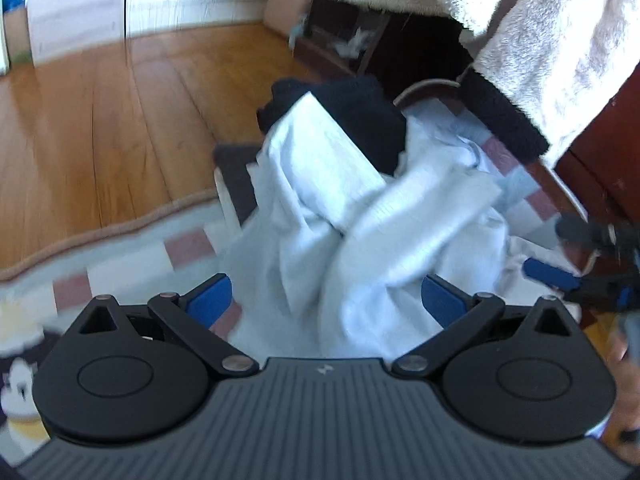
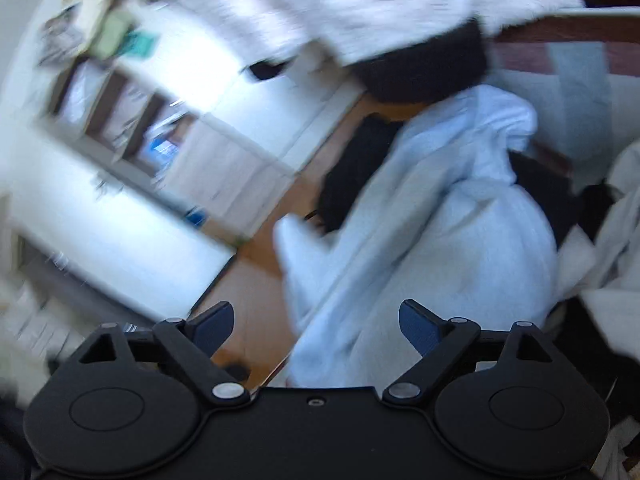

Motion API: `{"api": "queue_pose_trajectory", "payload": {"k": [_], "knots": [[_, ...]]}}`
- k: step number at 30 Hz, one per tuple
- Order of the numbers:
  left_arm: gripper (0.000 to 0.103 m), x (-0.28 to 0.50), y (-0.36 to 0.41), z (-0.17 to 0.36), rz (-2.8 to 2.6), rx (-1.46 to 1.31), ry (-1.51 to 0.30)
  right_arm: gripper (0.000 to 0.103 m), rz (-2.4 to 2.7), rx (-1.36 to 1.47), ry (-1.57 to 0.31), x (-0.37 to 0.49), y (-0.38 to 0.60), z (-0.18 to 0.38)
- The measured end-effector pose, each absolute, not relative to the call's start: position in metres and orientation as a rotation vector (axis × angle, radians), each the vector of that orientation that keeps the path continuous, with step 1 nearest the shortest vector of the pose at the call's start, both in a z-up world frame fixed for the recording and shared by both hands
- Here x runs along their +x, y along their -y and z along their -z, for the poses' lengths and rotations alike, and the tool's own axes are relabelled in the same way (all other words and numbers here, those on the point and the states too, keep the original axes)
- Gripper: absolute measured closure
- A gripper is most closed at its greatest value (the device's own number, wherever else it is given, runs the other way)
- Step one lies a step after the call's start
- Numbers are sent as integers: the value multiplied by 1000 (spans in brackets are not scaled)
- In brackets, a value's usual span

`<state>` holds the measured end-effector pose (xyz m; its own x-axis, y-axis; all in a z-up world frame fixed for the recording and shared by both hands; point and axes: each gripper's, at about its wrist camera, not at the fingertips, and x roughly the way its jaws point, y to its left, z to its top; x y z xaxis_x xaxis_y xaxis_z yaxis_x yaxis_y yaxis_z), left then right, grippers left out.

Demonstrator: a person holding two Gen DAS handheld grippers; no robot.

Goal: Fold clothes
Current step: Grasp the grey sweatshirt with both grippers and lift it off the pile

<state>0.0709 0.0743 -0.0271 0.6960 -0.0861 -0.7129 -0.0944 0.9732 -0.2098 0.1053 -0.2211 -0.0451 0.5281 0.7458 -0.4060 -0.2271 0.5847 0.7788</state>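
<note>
A crumpled pale blue-white garment (image 1: 360,208) lies in a heap in front of my left gripper (image 1: 326,300), which is open with the cloth bunched between and beyond its blue pads. A black garment (image 1: 352,116) sits at the far end of the heap. My right gripper (image 1: 560,276) shows at the right edge of the left wrist view, its state unclear there. In the blurred right wrist view the same pale garment (image 2: 432,232) lies ahead of my right gripper (image 2: 316,324), which is open and holds nothing. Black cloth (image 2: 352,176) lies behind it.
A checked pink, white and blue rug (image 1: 120,264) lies under the clothes, with wooden floor (image 1: 100,120) to the left. A fluffy white blanket with a black edge (image 1: 560,40) hangs at the upper right over dark wooden furniture (image 1: 608,152). White cabinets (image 2: 120,208) show in the right wrist view.
</note>
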Motion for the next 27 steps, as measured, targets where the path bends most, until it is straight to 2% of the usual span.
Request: {"api": "queue_pose_trajectory", "payload": {"k": [3,10,11,12,13,14,15,16,17,19,23,24,25,26,27], "knots": [[0,81,-76,47,58,-267,-759,10,-516,677,-832,133,211,44],[0,110,-117,109,83,-567,-726,10,-281,679,-927,201,202,64],[1,111,-124,123,101,-645,-728,21,-269,686,-951,210,200,69],[3,111,-131,139,119,-762,-745,41,-259,677,-957,211,196,71],[18,110,-137,155,137,-879,-760,46,-252,662,-962,211,192,72],[41,108,-141,167,161,-978,-760,56,-260,604,-953,204,185,67],[51,105,-142,175,193,-1057,-745,73,-270,547,-941,196,178,62],[63,101,-143,183,225,-1136,-728,78,-300,501,-916,186,173,56],[70,98,-142,184,237,-1141,-719,80,-329,455,-890,175,167,49],[76,97,-133,167,225,-955,-715,81,-389,366,-838,153,156,36],[76,100,-113,144,219,-741,-711,81,-520,217,-726,116,147,14],[76,103,-111,144,208,-728,-719,76,-531,169,-694,109,145,13],[67,106,-111,144,186,-719,-729,74,-538,125,-667,104,142,13],[49,109,-112,147,162,-721,-737,61,-525,116,-671,107,139,15],[36,110,-113,151,148,-731,-739,40,-513,107,-675,110,136,18]]}}
